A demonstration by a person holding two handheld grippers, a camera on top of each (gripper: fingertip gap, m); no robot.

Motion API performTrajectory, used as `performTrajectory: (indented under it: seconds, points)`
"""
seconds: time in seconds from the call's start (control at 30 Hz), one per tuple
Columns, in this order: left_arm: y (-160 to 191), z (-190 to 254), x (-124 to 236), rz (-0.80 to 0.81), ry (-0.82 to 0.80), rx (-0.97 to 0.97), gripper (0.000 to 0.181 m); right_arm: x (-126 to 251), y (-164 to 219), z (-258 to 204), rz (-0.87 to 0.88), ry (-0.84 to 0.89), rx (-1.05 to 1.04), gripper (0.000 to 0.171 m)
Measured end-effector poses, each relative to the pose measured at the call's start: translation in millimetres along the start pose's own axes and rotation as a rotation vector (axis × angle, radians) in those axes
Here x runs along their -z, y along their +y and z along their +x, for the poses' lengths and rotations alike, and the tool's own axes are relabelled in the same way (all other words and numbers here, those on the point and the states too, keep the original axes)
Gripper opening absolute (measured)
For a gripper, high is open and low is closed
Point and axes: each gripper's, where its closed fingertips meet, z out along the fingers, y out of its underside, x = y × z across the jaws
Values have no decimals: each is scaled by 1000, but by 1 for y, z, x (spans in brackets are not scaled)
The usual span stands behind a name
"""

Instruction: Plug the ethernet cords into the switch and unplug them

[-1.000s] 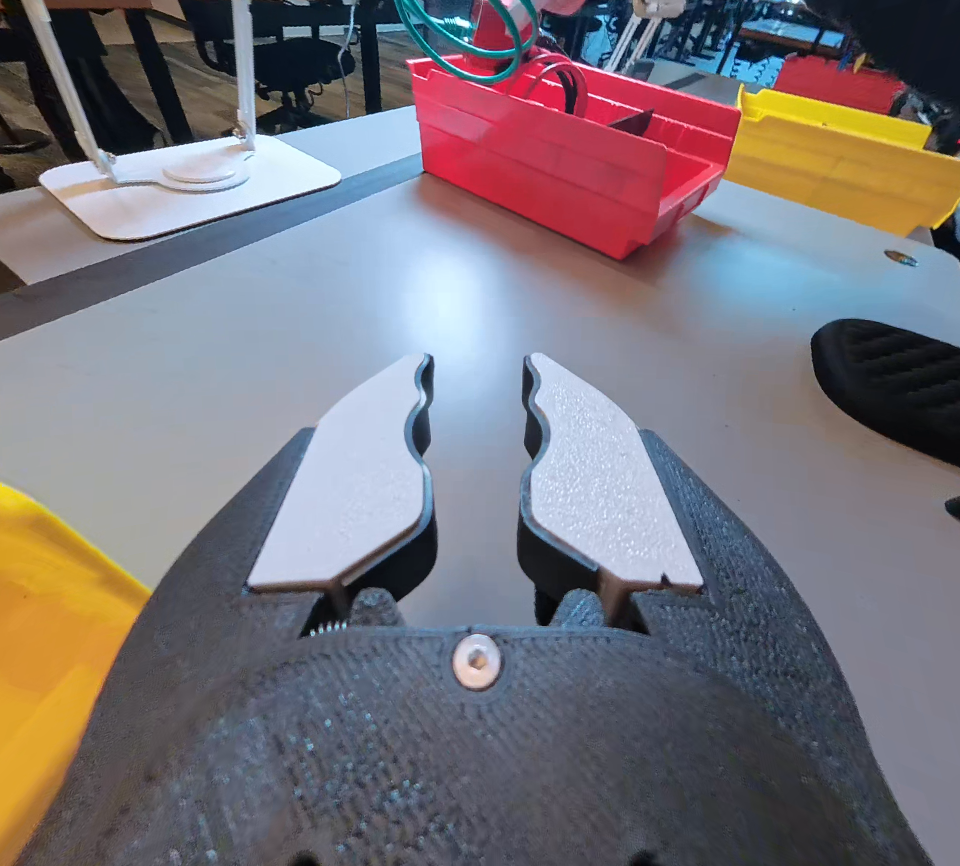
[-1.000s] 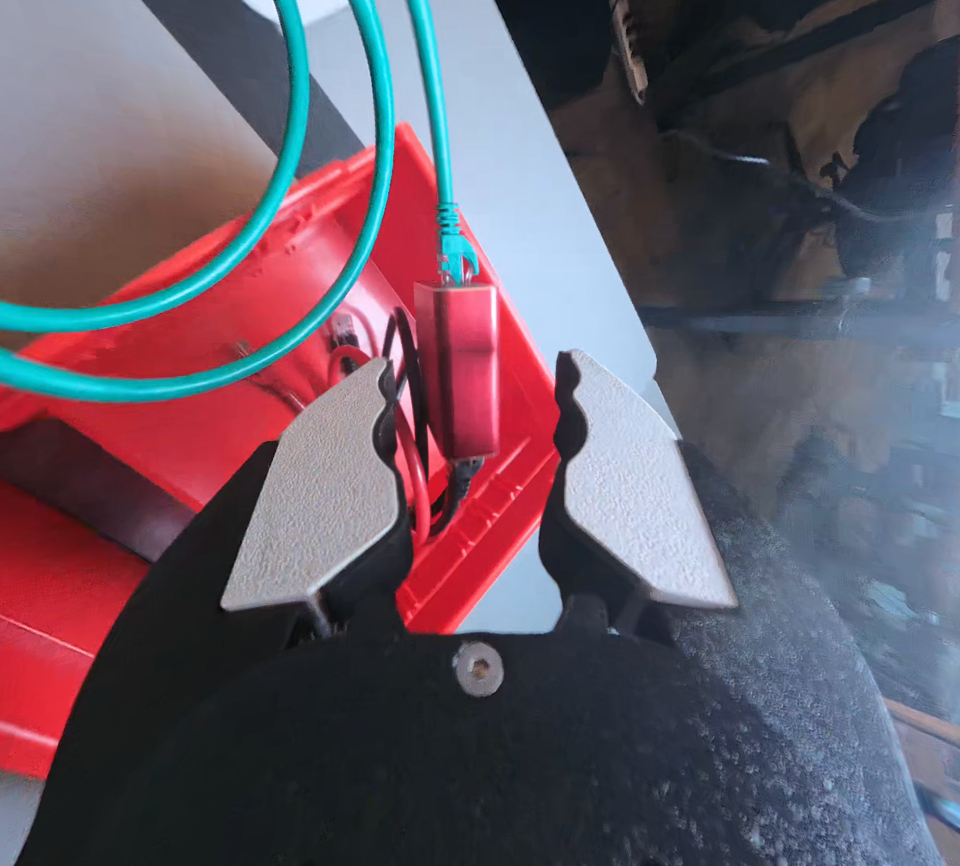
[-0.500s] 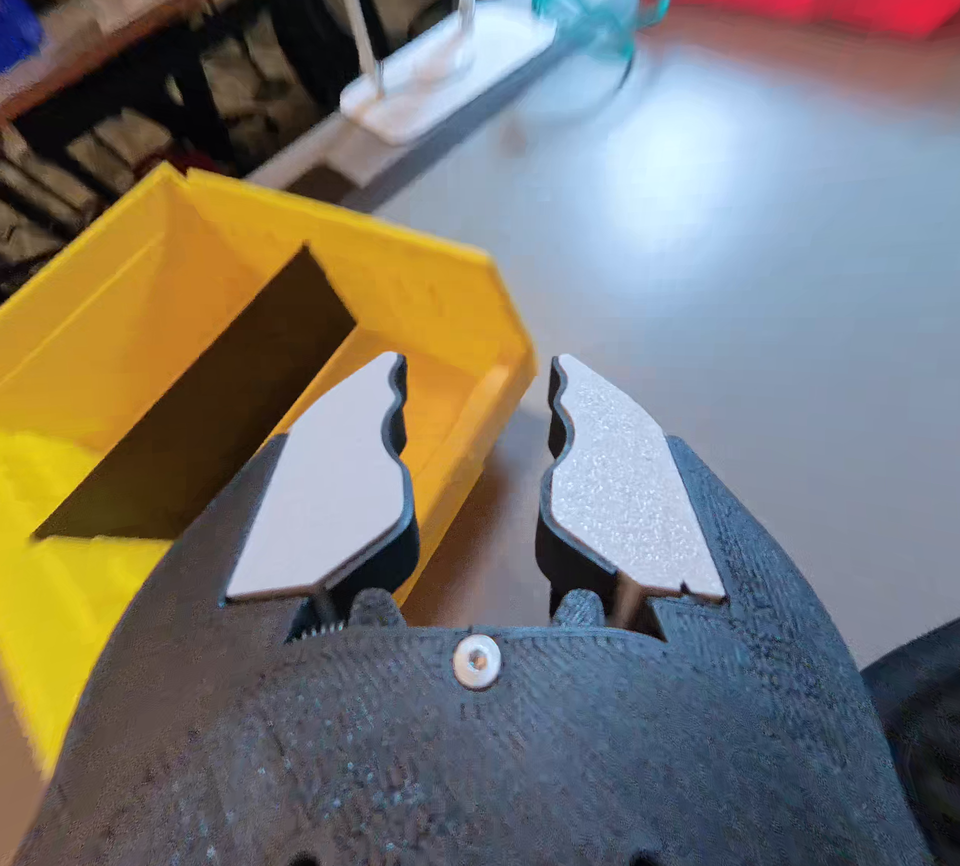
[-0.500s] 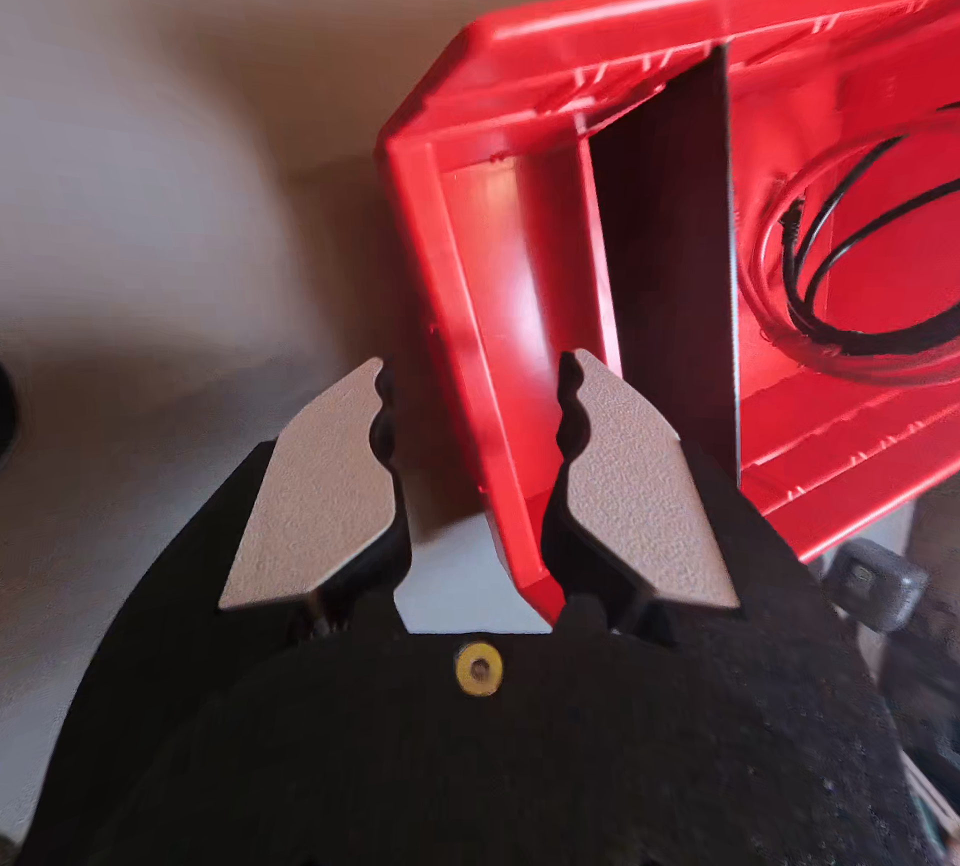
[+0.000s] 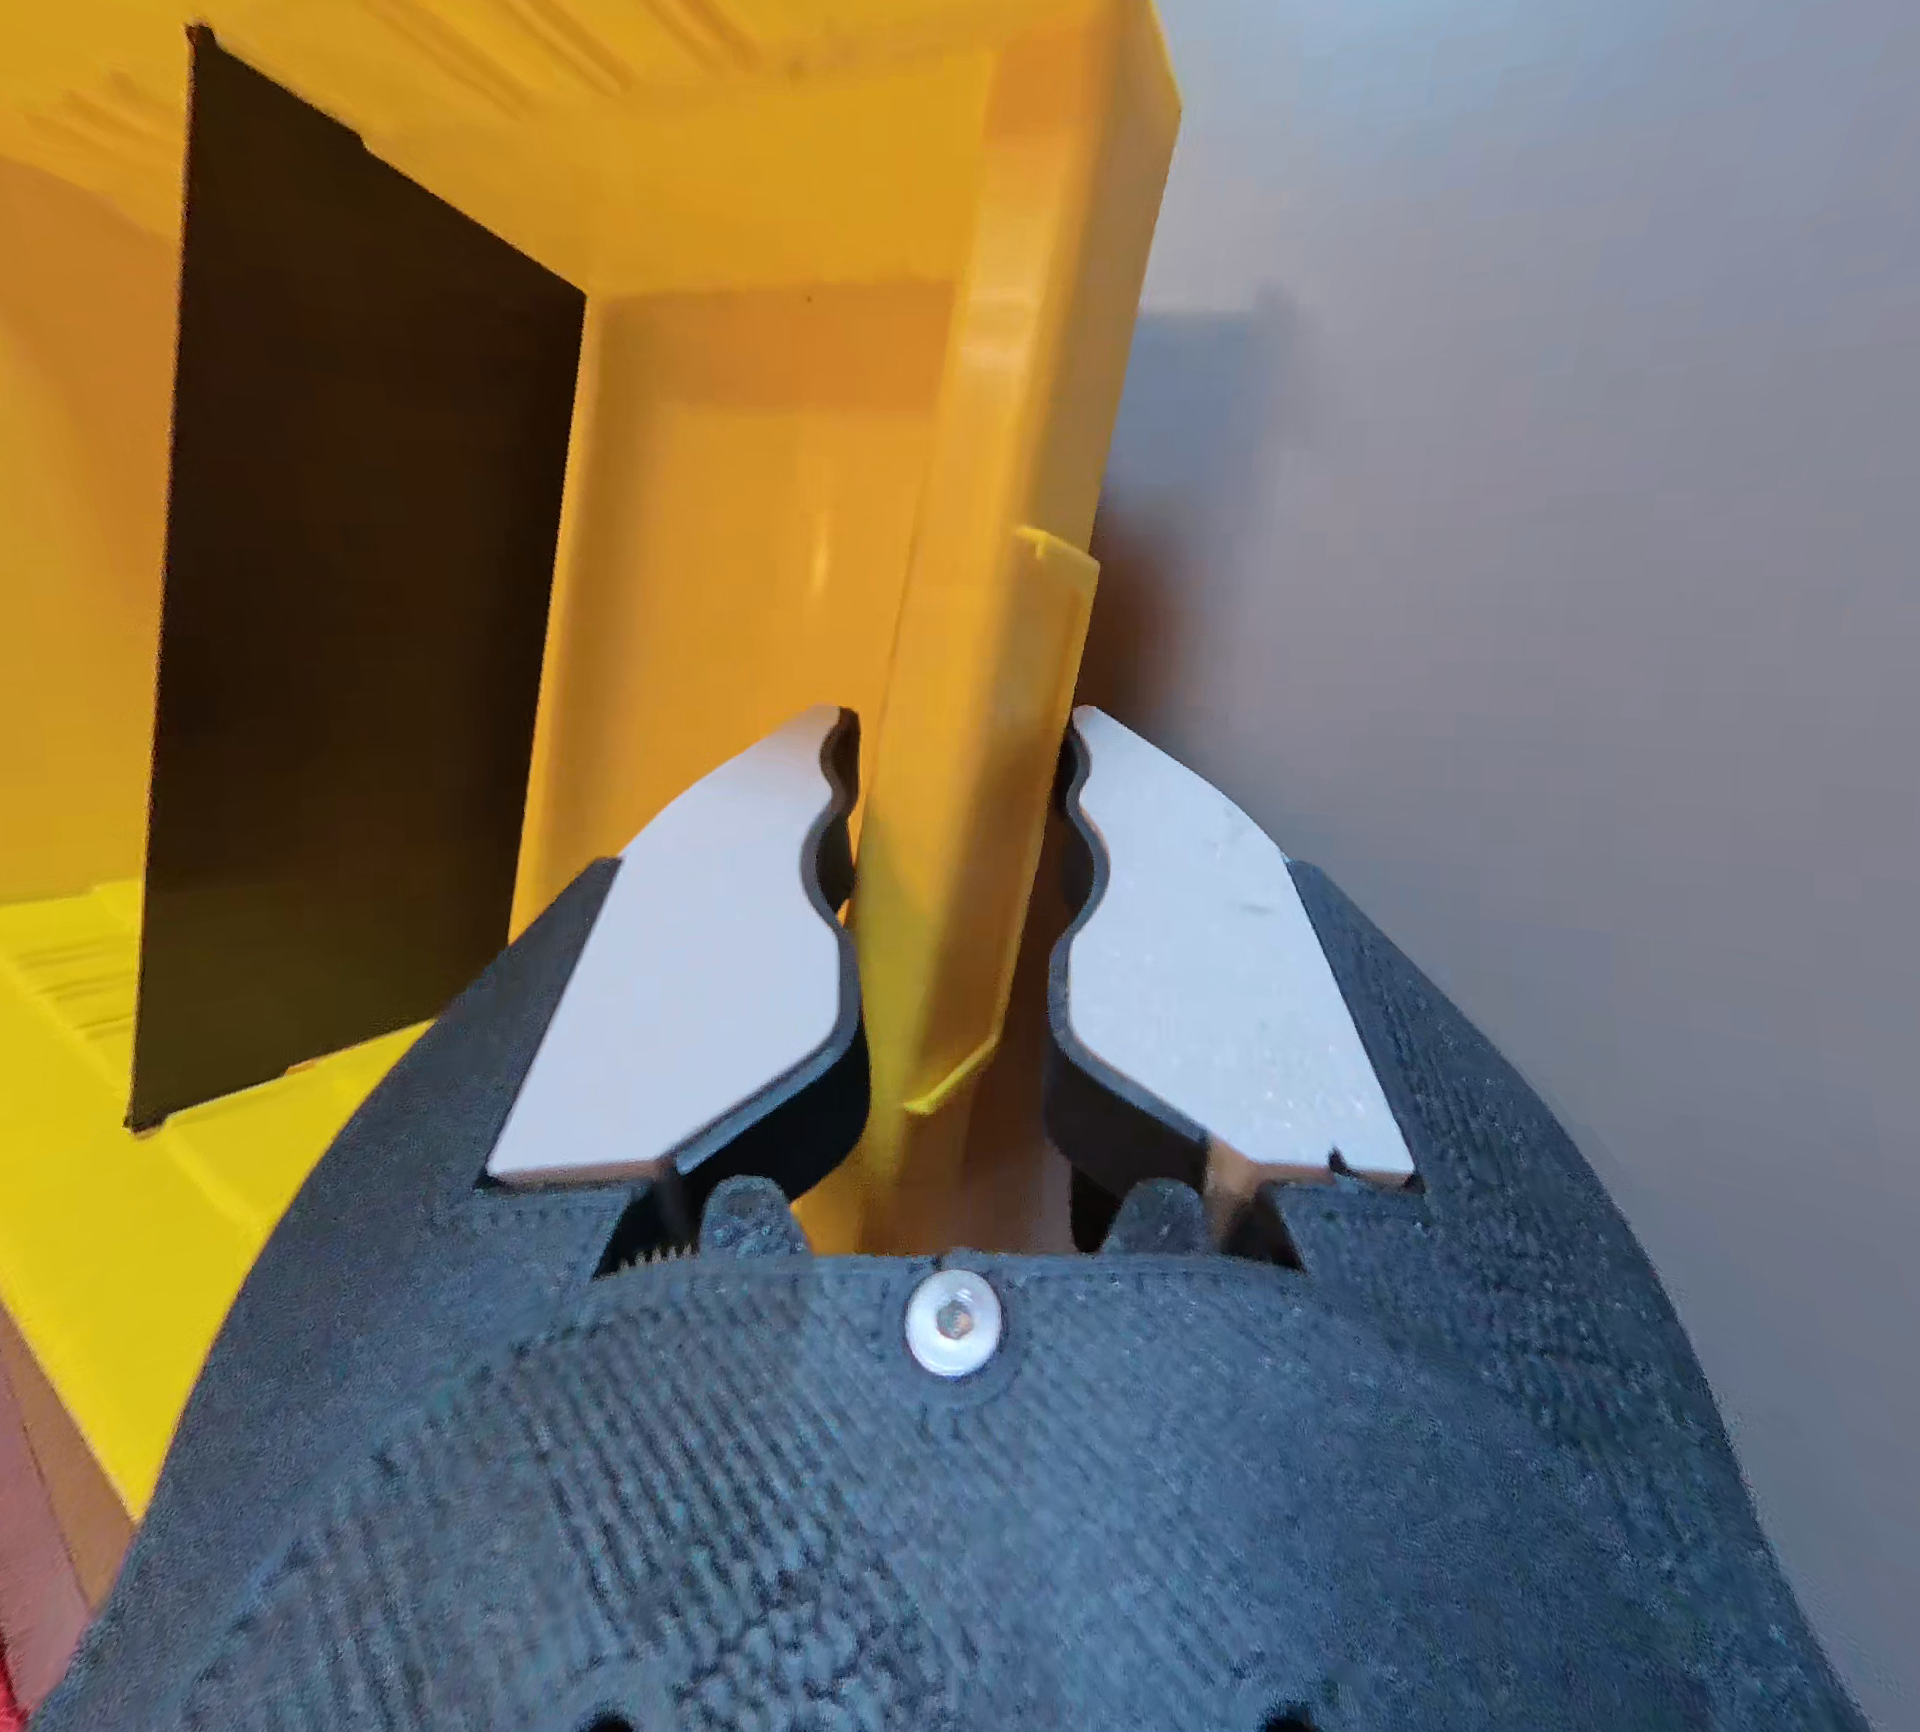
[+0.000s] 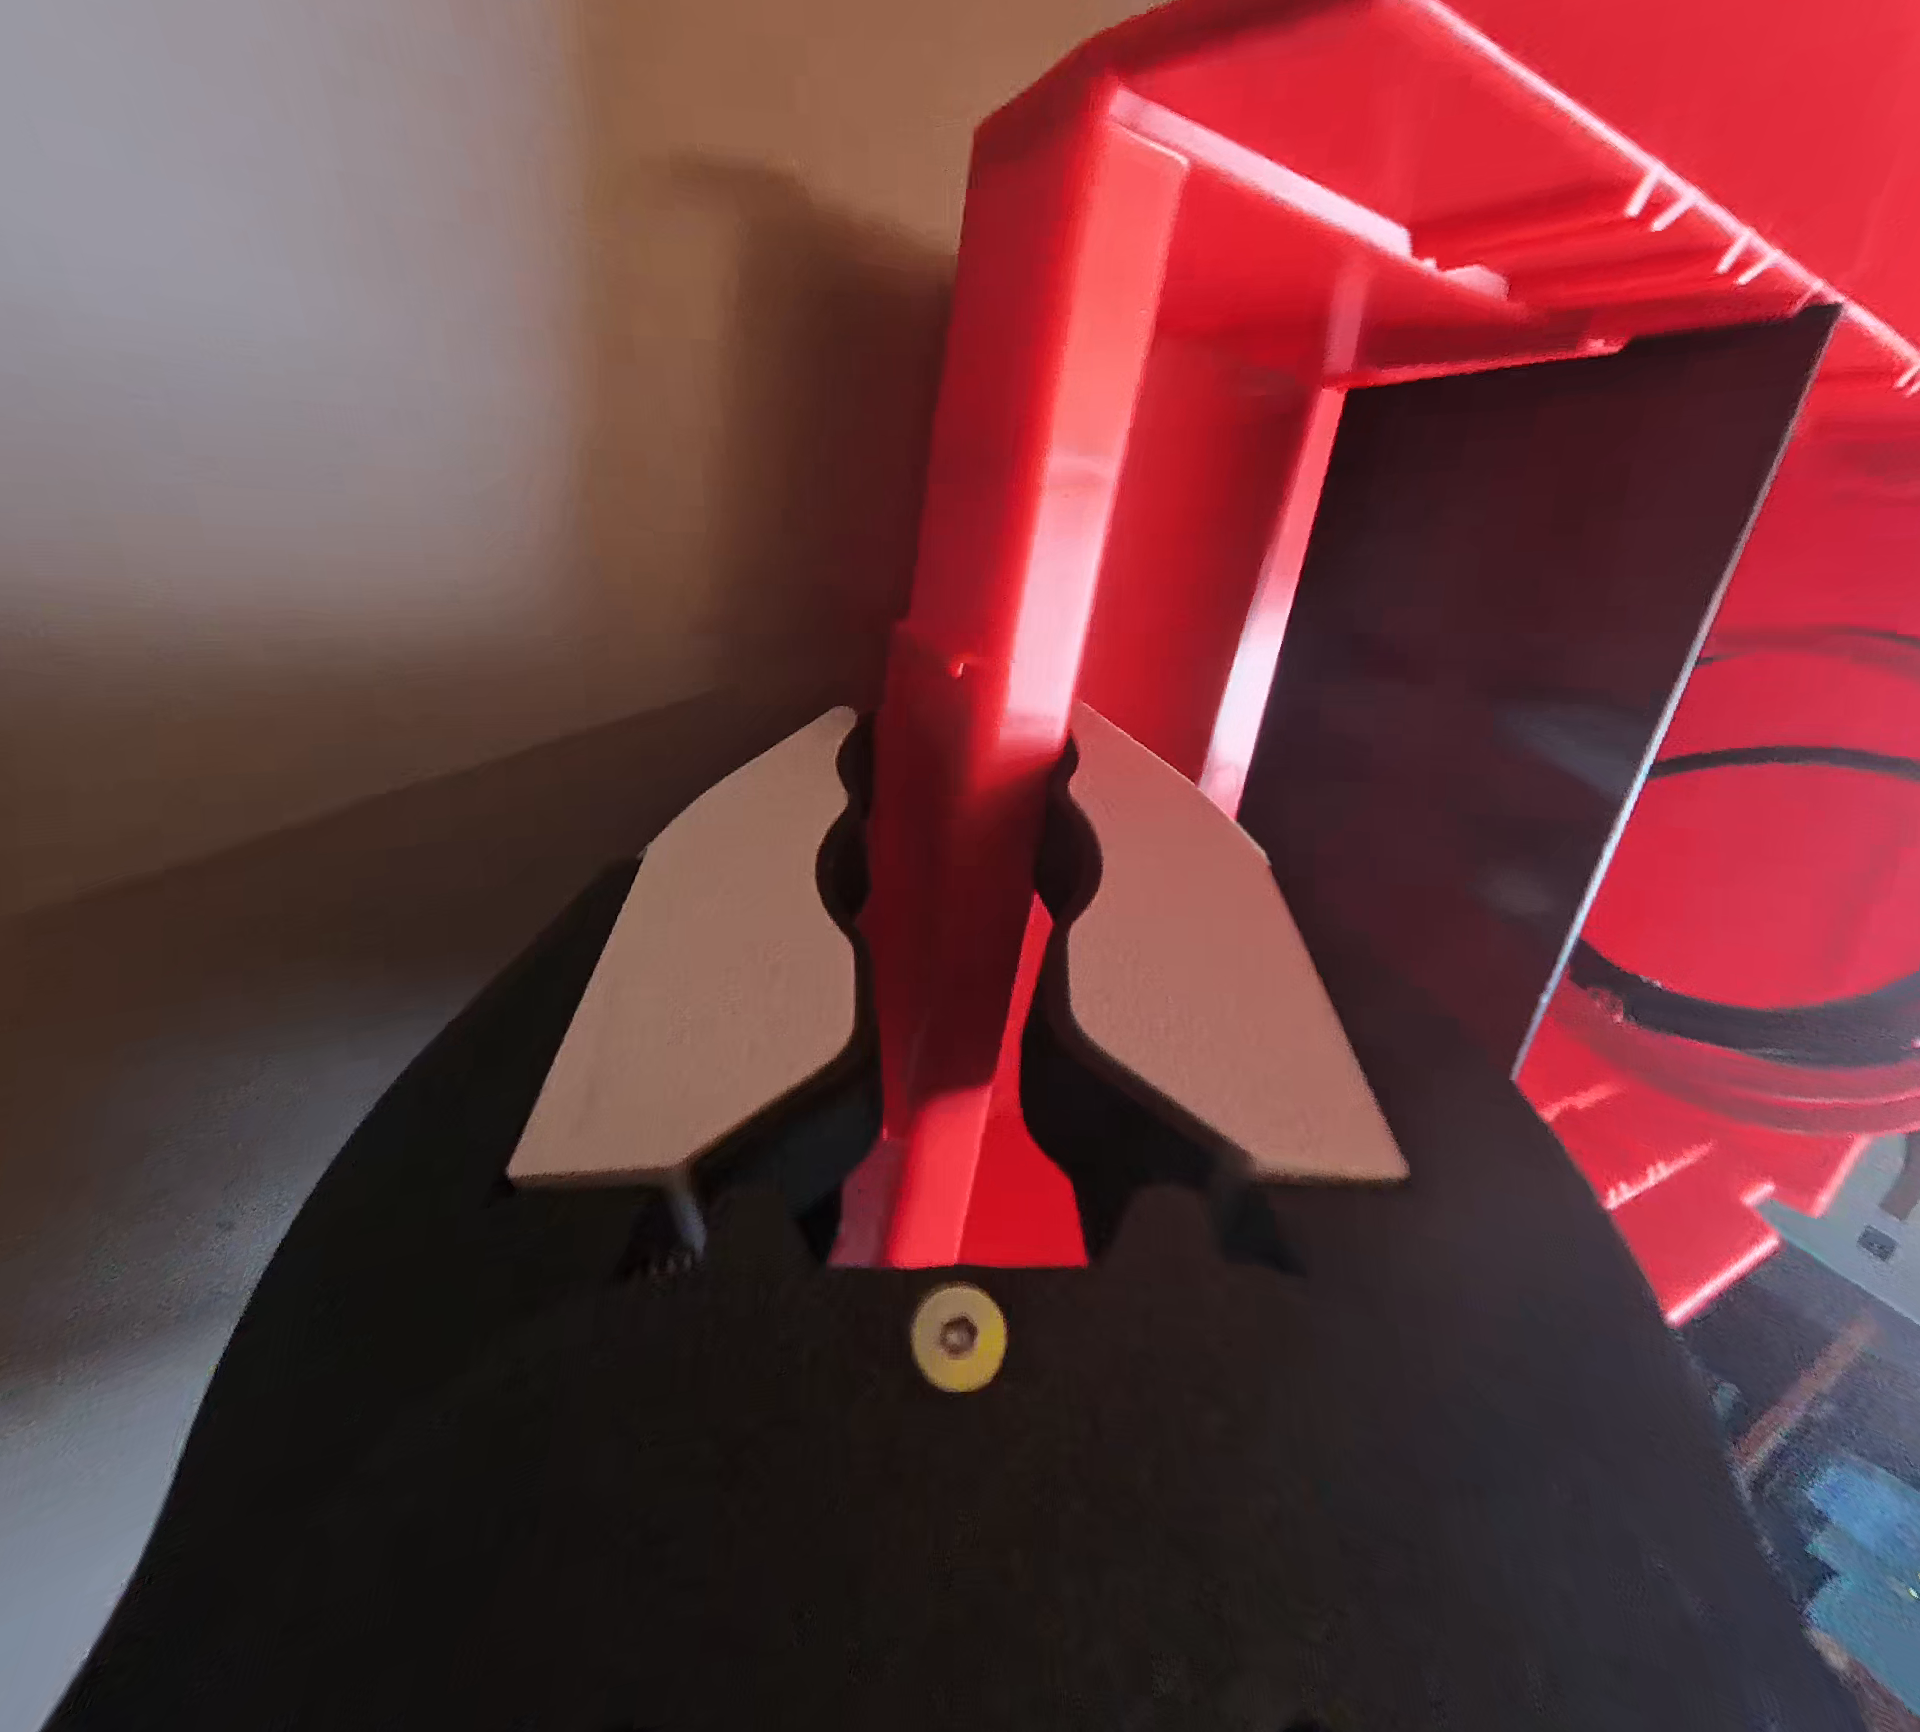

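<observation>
My left gripper (image 5: 956,726) is closed over the right side wall of a yellow bin (image 5: 727,124), one finger inside and one outside. My right gripper (image 6: 961,726) is closed over the left side wall of a red bin (image 6: 1299,228) in the same way. A coil of black cable (image 6: 1787,757) lies in the red bin beyond its dark divider (image 6: 1507,643). The switch and the green ethernet cord are not in view.
The yellow bin has a dark divider (image 5: 343,591) across it, and the compartment nearest my fingers looks empty. Both bins rest on a grey table (image 5: 1558,539), which also shows left of the red bin (image 6: 312,332). The table's edge and floor show at the lower right (image 6: 1849,1474).
Both grippers swung away from the green cord and switch. The left moved onto the yellow bin's wall and the right onto the red bin's wall, and both sets of fingers narrowed onto the walls.
</observation>
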Motion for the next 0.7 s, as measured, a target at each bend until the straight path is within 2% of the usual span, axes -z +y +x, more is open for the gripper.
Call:
performTrajectory:
  seconds: [0.13, 0.3, 0.47, 0.57, 0.63, 0.7]
  points:
    - [-20, 6, -6, 10, -36, -64, 34, 4, -28, -15, 23, 50, -58, 30]
    - [-69, 37, -15, 80, 10, -155, 35, 14, -48, -32, 35, 157, -61, 31]
    - [-122, 59, -30, 150, 50, -236, 35, 54, -84, -56, 272, 181, -155, 39]
    - [-149, 70, -37, 202, 80, -267, 35, 98, -100, -68, 523, 139, -309, 39]
    - [-170, 75, -34, 290, 98, -245, 37, 121, -89, -62, 628, 191, -436, 38]
    - [-183, 77, -25, 344, 126, -172, 38, 138, -59, -51, 668, 321, -560, 36]
